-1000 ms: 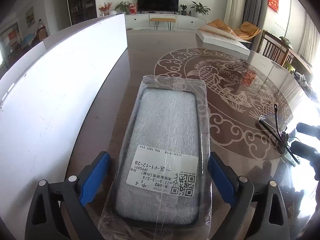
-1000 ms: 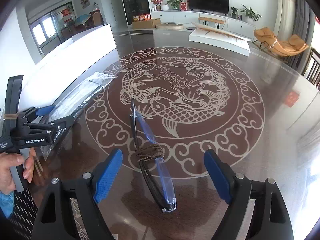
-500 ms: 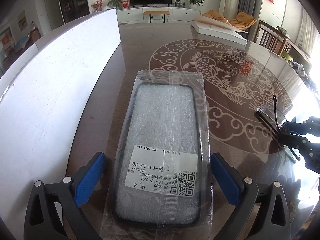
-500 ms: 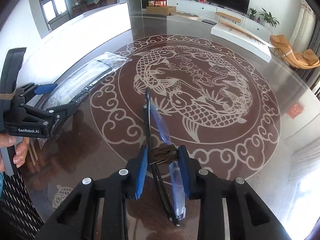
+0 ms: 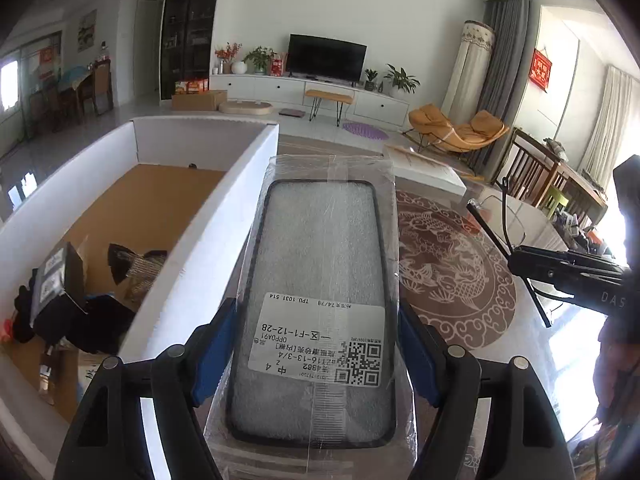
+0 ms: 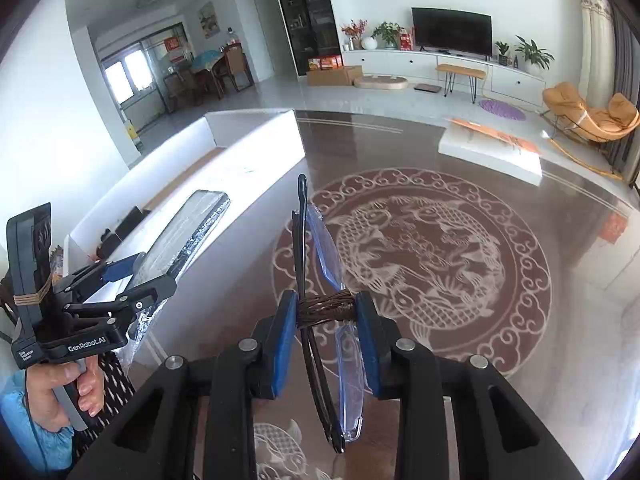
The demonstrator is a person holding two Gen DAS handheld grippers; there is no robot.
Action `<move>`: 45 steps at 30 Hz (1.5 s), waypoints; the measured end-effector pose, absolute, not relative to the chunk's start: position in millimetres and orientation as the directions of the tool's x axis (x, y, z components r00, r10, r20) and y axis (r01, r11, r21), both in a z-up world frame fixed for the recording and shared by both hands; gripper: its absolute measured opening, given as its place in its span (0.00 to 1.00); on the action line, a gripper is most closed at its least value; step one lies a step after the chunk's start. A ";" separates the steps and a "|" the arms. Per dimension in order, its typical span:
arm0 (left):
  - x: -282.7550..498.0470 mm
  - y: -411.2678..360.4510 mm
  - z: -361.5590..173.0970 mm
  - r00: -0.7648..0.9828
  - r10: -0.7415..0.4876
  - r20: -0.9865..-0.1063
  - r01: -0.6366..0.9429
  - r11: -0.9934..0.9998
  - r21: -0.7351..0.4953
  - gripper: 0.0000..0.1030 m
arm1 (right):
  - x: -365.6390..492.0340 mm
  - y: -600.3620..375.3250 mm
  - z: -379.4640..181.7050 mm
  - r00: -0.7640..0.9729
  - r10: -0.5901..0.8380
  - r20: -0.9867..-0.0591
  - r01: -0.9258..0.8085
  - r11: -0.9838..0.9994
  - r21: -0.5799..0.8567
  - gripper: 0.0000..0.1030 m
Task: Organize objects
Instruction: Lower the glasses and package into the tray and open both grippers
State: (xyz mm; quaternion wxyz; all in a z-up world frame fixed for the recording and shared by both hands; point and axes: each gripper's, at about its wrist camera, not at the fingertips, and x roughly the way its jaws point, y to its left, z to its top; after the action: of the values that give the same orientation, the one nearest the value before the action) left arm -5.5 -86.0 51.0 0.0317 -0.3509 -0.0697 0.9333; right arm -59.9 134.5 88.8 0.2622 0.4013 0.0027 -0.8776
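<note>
My left gripper (image 5: 316,352) is shut on a bagged phone case (image 5: 320,280), a black frame in clear plastic with a white label, and holds it lifted above the table beside the white box (image 5: 208,240). It also shows in the right wrist view (image 6: 184,236). My right gripper (image 6: 326,328) is shut on folded glasses (image 6: 320,248) with a brown cord wound round them, held above the table. The glasses also show in the left wrist view (image 5: 496,220), right of the phone case.
The white box has a cardboard floor and holds several dark items (image 5: 72,304) at its near end. The dark glass table (image 6: 440,248) has a fish pattern. A flat white box (image 6: 492,152) lies at the table's far side.
Both grippers have risen off the table with their objects. The left gripper closed on the phone case and lifted it; the right gripper closed on the glasses earlier and now holds them higher.
</note>
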 end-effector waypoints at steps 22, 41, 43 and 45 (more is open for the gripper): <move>-15.8 -295.8 35.3 -0.561 -0.319 -0.764 0.394 -0.914 0.092 0.92 | -133.9 -167.0 64.5 -0.234 -0.649 -0.724 0.638 -0.664 0.389 0.77; 45.6 -189.2 82.9 -0.629 -0.453 -0.632 0.452 -0.874 0.176 0.93 | -64.8 -39.7 84.4 -0.461 -0.455 -0.762 0.615 -0.783 0.095 0.93; 49.4 -182.8 88.7 -0.642 -0.459 -0.614 0.452 -0.874 0.180 0.93 | -61.8 -38.7 87.8 -0.475 -0.452 -0.755 0.616 -0.783 0.081 0.93; 52.4 -181.4 95.5 -0.650 -0.466 -0.600 0.454 -0.871 0.186 0.93 | -60.4 -39.2 91.9 -0.481 -0.451 -0.752 0.616 -0.784 0.076 0.93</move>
State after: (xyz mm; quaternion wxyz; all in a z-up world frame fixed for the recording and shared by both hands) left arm 52.4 -181.4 95.5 -0.2533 -0.3331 0.0095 0.9082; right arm -60.4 -39.2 91.9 0.3122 0.4023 0.1028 -0.8545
